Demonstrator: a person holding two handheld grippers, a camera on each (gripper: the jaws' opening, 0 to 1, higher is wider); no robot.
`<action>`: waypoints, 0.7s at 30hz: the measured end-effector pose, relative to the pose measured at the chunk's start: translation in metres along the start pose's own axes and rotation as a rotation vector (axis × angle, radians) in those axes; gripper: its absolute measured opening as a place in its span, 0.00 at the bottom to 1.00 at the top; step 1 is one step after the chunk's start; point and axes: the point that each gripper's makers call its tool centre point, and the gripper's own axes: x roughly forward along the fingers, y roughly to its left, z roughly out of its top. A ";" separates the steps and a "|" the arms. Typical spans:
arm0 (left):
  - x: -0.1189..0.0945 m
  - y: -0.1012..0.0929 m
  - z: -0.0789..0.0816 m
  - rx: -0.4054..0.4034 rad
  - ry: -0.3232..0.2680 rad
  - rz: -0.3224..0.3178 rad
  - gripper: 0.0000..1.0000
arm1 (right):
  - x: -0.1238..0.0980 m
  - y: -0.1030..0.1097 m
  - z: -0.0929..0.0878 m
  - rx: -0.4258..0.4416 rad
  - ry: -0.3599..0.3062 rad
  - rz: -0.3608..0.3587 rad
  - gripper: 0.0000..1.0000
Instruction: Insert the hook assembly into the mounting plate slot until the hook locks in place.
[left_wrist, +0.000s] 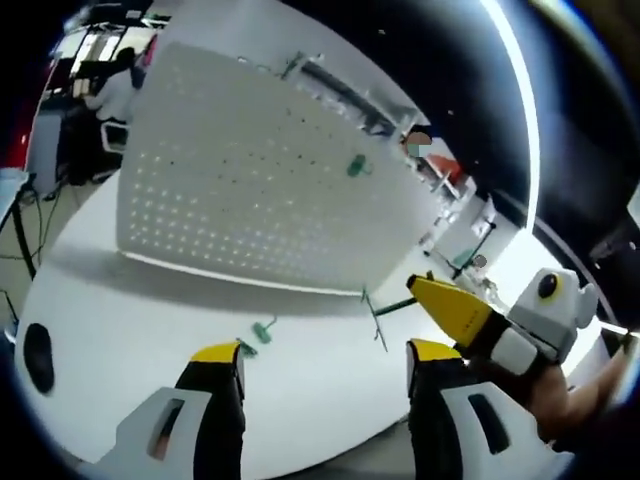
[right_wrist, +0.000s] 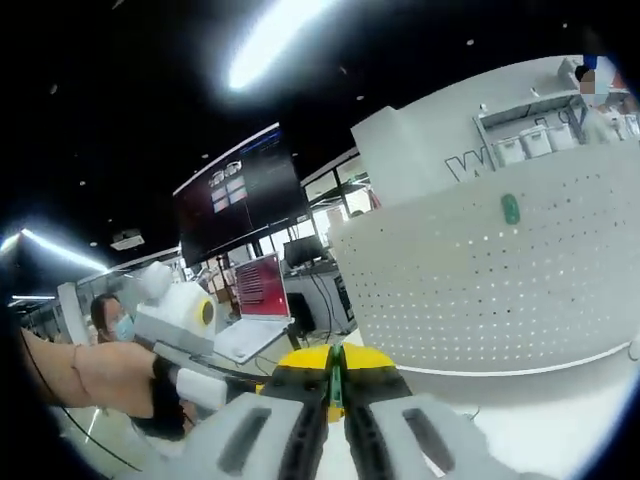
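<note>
Currently the left gripper (left_wrist: 325, 362) hovers above the white table (left_wrist: 120, 320) with its yellow-tipped jaws spread wide, nothing between them. Just ahead of them a small green hook (left_wrist: 262, 331) lies flat on the table, near the foot of the white perforated mounting plate (left_wrist: 230, 190), which stands upright. A second green hook (left_wrist: 356, 166) is already seated in the plate's face, toward its upper part.

The right gripper (left_wrist: 448, 303) enters the left gripper view from the right — its jaws pressed on a thin green wire hook assembly (left_wrist: 385, 310), which sticks out toward the plate's lower edge without touching it, as far as I can tell.

Right gripper view: the gripper (right_wrist: 336, 384) pinches a narrow green strip of the assembly (right_wrist: 337, 378) between closed yellow tips. The plate (right_wrist: 480, 290) stands ahead to the right, the seated hook (right_wrist: 510, 209) visible on it. A person's hand (right_wrist: 105, 380) holds the left gripper (right_wrist: 180, 325) at left.
</note>
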 end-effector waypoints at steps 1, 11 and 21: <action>-0.001 0.001 0.002 -0.011 -0.010 0.003 0.62 | 0.000 0.001 0.000 -0.003 -0.002 0.001 0.00; -0.009 -0.002 0.006 -0.137 -0.054 -0.074 0.40 | 0.005 0.022 0.001 -0.016 -0.030 0.033 0.00; -0.017 -0.009 0.005 -0.216 -0.090 -0.134 0.19 | 0.008 0.039 -0.002 -0.046 -0.041 0.041 0.00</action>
